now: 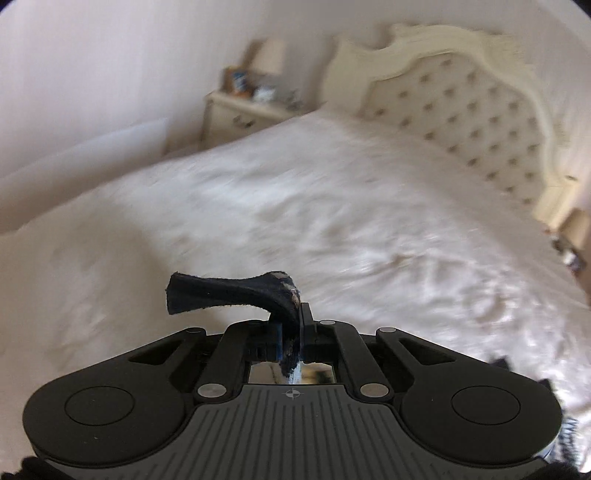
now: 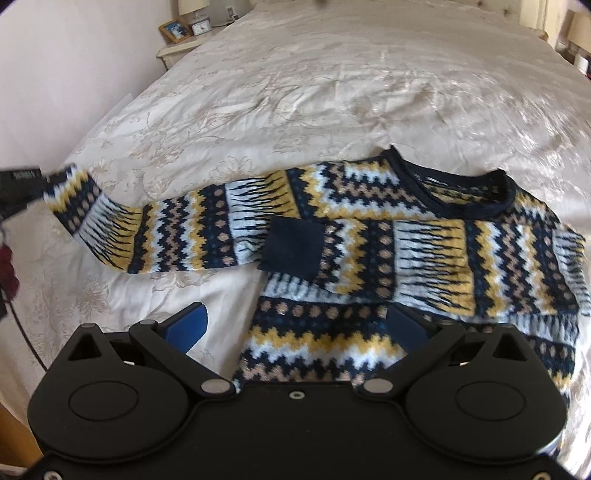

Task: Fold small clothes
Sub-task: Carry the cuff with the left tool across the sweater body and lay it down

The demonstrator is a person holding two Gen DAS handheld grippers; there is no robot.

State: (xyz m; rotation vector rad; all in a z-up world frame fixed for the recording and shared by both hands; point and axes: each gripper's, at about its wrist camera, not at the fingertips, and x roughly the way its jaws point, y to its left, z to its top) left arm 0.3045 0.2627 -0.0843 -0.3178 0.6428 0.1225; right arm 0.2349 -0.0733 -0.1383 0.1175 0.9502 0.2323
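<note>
A navy, yellow, white and tan patterned sweater (image 2: pixel 406 236) lies on the bed. One sleeve (image 2: pixel 369 254) is folded across its chest, navy cuff (image 2: pixel 293 251) at the middle. The other sleeve (image 2: pixel 166 229) stretches out to the left and is lifted at its end. My left gripper (image 2: pixel 40 181) shows at the left edge of the right wrist view, holding that sleeve's end. In the left wrist view the left gripper (image 1: pixel 291 325) is shut on the navy cuff (image 1: pixel 229 293), above the bed. My right gripper (image 2: pixel 295 325) is open and empty, just above the sweater's lower left part.
The bed has a cream floral cover (image 2: pixel 314 81) and a tufted cream headboard (image 1: pixel 461 99). A nightstand (image 1: pixel 243 110) with a picture frame (image 2: pixel 175 29) and a small clock stands left of the headboard. A wall runs along the left.
</note>
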